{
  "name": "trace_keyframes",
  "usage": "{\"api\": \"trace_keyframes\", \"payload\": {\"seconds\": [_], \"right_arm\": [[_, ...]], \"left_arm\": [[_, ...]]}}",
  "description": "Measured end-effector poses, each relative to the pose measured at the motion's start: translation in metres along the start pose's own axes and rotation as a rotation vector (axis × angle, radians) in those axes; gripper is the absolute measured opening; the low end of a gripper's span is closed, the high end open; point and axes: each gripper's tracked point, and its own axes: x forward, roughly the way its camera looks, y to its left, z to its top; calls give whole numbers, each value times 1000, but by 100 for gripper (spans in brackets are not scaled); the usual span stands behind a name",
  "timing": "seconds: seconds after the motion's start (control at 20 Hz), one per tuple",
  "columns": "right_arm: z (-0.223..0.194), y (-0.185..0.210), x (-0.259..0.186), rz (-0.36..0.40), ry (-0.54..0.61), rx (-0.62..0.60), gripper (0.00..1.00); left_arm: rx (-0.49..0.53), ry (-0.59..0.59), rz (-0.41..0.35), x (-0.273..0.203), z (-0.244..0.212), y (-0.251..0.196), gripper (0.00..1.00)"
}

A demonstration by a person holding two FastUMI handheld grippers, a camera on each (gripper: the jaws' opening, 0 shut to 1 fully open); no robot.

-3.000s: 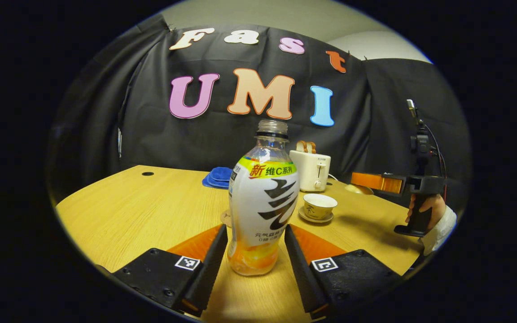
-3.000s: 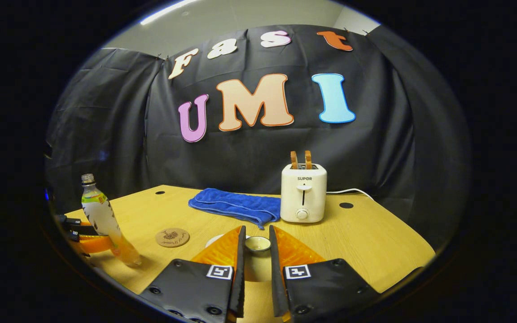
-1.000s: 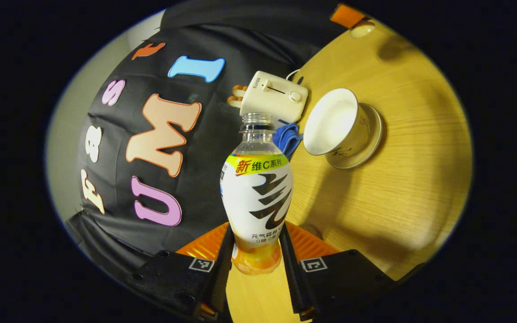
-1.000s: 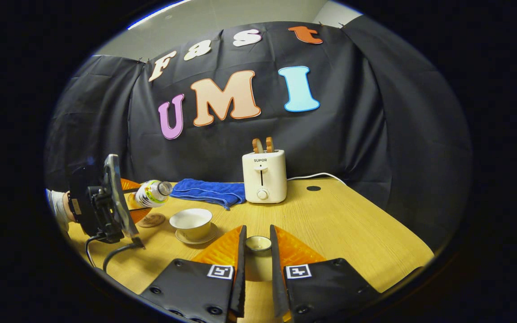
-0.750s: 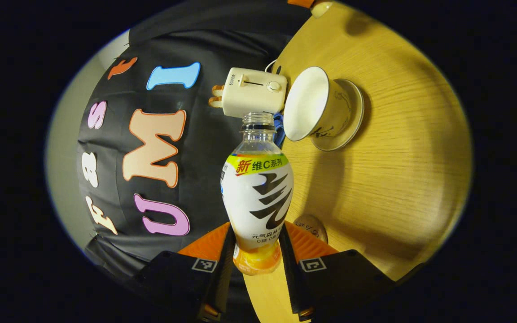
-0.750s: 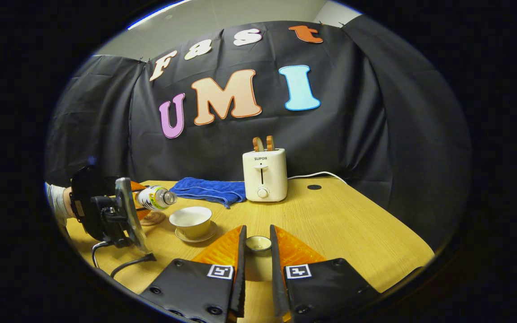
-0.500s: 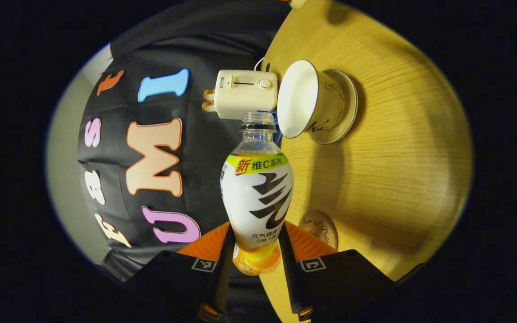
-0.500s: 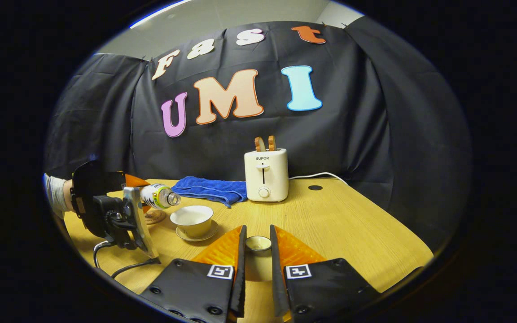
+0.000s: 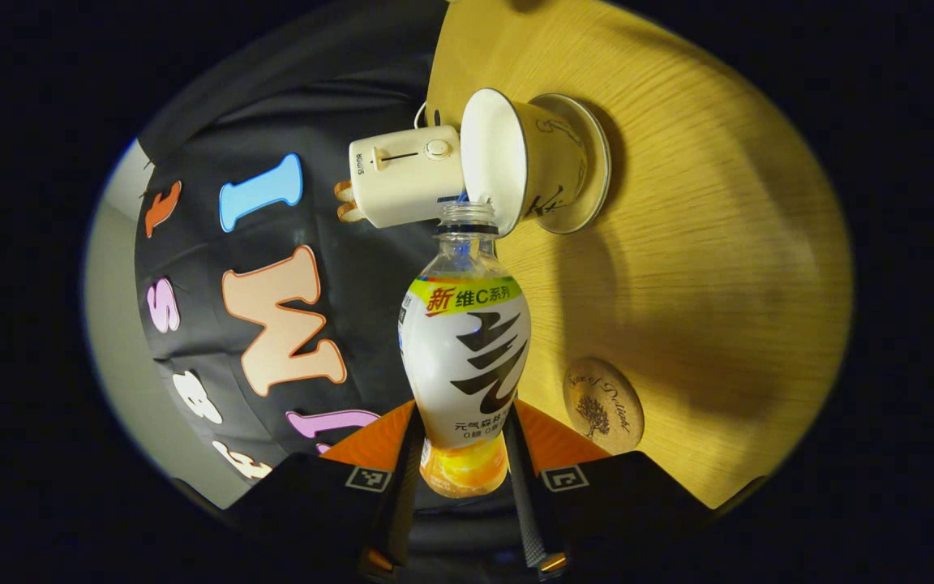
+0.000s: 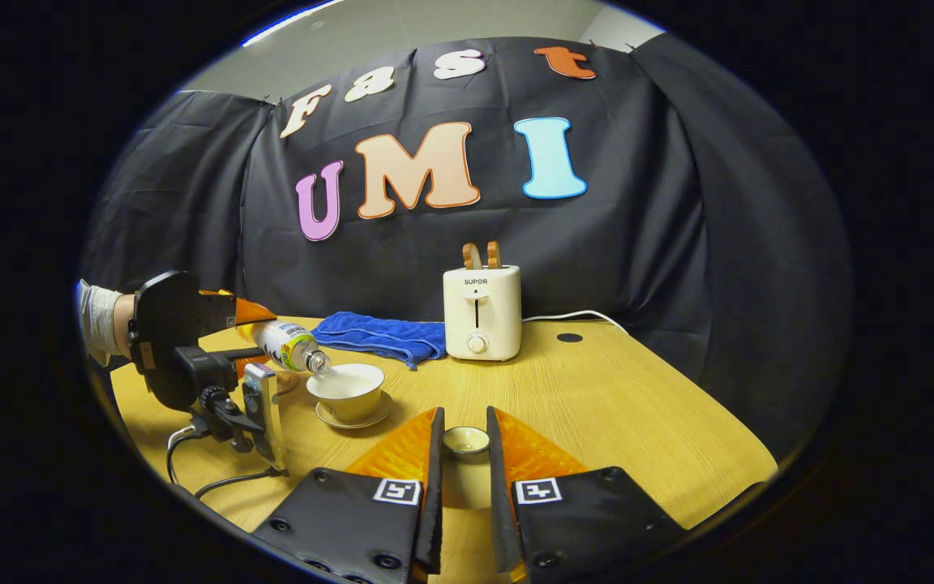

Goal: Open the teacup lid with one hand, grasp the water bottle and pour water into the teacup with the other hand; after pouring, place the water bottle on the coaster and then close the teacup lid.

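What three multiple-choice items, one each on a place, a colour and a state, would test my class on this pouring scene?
1. Where is the bottle's mouth? A over the teacup B over the coaster C over the toaster
2. What colour is the folded cloth? A red B blue C green
3. What does the right gripper hold? A nothing B the coaster C the teacup lid

Key: 1 A, the water bottle is tipped with its mouth at the teacup rim. 2 B, the cloth beside the toaster is blue. 3 C, the right gripper is shut on the teacup lid.
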Motion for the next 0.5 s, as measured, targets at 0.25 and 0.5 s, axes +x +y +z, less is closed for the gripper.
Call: {"api": "trace_keyframes", "payload": {"seconds": [0.25, 0.5], "right_arm": [[-1, -3, 1, -11, -1, -9, 28], [1, -4, 1, -15, -10, -12, 28]], "left_arm": [[106, -1, 27, 0, 2, 18, 51], [166, 1, 38, -1, 4, 29, 52]]}}
